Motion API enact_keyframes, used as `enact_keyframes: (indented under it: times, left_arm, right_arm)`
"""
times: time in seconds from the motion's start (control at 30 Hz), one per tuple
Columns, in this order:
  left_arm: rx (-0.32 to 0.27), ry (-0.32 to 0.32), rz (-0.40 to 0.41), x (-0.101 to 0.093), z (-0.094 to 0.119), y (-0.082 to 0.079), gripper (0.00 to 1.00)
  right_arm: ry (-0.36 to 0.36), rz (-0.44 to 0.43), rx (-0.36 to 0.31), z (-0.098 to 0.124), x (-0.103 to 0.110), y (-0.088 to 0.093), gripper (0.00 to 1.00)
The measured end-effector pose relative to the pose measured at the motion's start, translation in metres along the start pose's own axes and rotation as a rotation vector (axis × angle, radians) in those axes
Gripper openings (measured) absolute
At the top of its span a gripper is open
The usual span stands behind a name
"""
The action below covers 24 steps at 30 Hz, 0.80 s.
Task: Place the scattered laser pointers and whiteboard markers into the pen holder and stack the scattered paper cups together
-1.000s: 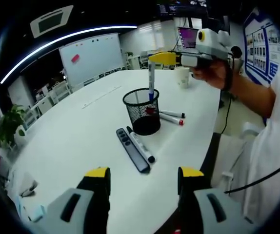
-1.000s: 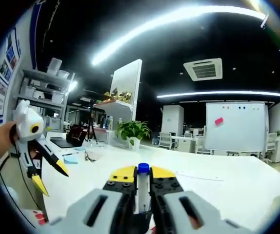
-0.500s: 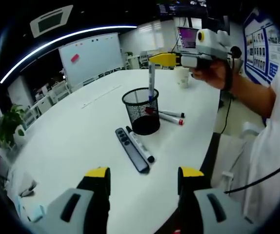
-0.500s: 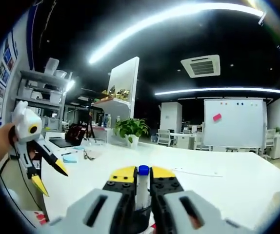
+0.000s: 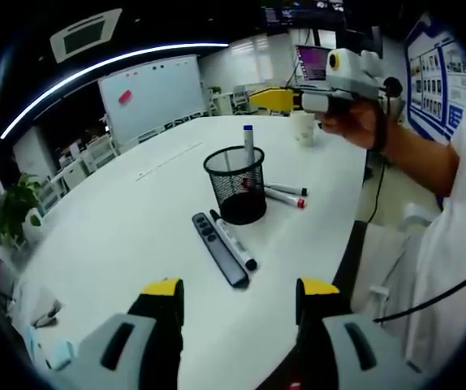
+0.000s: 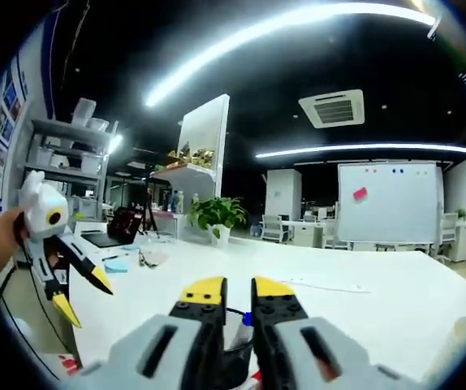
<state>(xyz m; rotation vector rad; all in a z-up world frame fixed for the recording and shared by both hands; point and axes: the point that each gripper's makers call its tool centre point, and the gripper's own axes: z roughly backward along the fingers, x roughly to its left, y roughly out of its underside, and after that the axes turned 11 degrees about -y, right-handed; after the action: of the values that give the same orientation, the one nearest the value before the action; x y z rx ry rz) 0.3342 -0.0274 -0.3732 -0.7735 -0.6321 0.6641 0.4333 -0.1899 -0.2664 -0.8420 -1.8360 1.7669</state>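
On the white table [image 5: 135, 219], the blue-capped marker [image 5: 248, 145] stands upright in the black mesh pen holder [image 5: 235, 185]; at 1 o'clock above it the right gripper [image 5: 267, 98] hangs, jaws slightly apart, holding nothing. Left gripper [image 5: 239, 289]: wide open, empty. Black laser pointer [image 5: 220, 249] and another marker [image 5: 235, 241] lie at the holder's 6 o'clock, two more markers [image 5: 286, 193] at 3

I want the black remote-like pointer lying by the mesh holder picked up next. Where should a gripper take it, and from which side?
Grip the laser pointer around mid-length, across its narrow width, coming from above. It lies flat, long and slim, on the table, with a whiteboard marker close along one side, so one jaw must slip between them.
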Motion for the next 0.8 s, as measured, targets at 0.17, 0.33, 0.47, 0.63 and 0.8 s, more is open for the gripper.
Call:
enact_keyframes:
  times: [0.17, 0.33, 0.47, 0.63, 0.8]
  left_arm:
    - [0.0, -0.002, 0.0, 0.001, 0.001, 0.001, 0.56]
    - [0.001, -0.001, 0.0, 0.001, 0.0, 0.001, 0.56]
    - [0.0, 0.001, 0.001, 0.001, 0.0, 0.001, 0.56]
    - [-0.002, 0.0, 0.003, 0.001, 0.0, 0.001, 0.56]
    - [-0.002, 0.005, 0.002, -0.001, 0.0, 0.0, 0.56]
  right_arm:
    - [-0.007, 0.0, 0.011, -0.001, 0.002, 0.002, 0.14]
    - [-0.006, 0.002, 0.018, -0.001, 0.002, 0.005, 0.15]
    - [-0.005, 0.006, 0.033, 0.0, 0.001, 0.008, 0.16]
    - [-0.002, -0.005, 0.052, 0.002, 0.0, 0.014, 0.18]
    - [0.007, -0.016, 0.063, 0.004, -0.003, 0.018, 0.2]
